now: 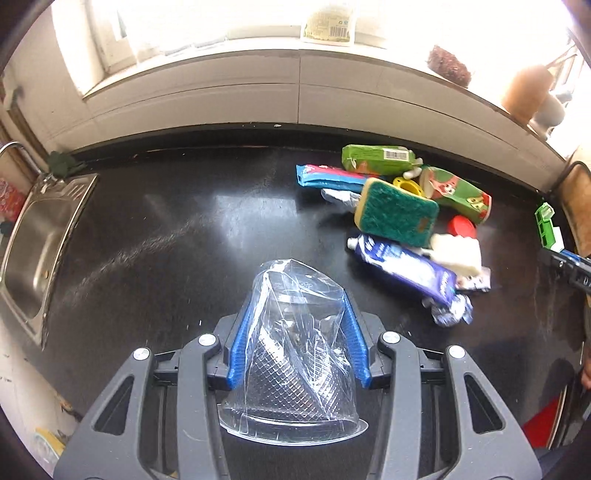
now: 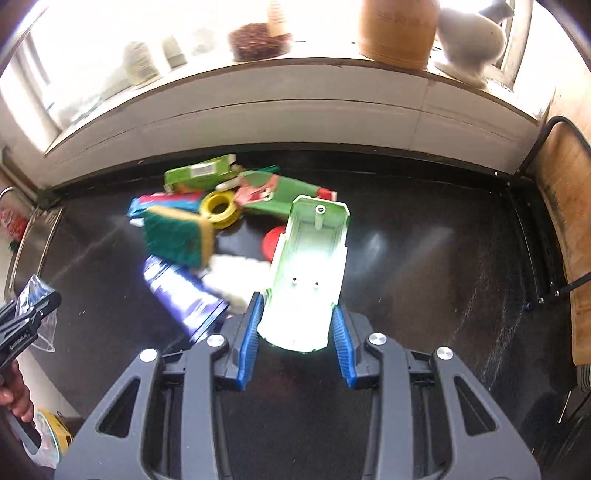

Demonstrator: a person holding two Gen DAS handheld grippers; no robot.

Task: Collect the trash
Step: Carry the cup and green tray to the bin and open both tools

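Observation:
My left gripper (image 1: 297,314) is shut on a clear plastic cup (image 1: 295,354) and holds it above the black counter (image 1: 177,236). My right gripper (image 2: 299,314) is shut on a green and white plastic box (image 2: 308,273); that box also shows at the right edge of the left wrist view (image 1: 546,223). A trash pile lies on the counter: a green-and-yellow sponge (image 1: 397,212) (image 2: 175,236), a blue-white tube (image 1: 406,266) (image 2: 184,295), two green cartons (image 1: 376,158) (image 1: 458,194), a blue packet (image 1: 328,177), a yellow ring (image 2: 219,208), a red lid (image 1: 461,225) and white foam (image 1: 458,253).
A steel sink (image 1: 33,254) is set in the counter at the left. A white ledge (image 1: 295,92) runs along the back, with a windowsill above holding a terracotta pot (image 2: 397,27) and a white jug (image 2: 469,40). A wooden chair (image 2: 565,199) stands at the right.

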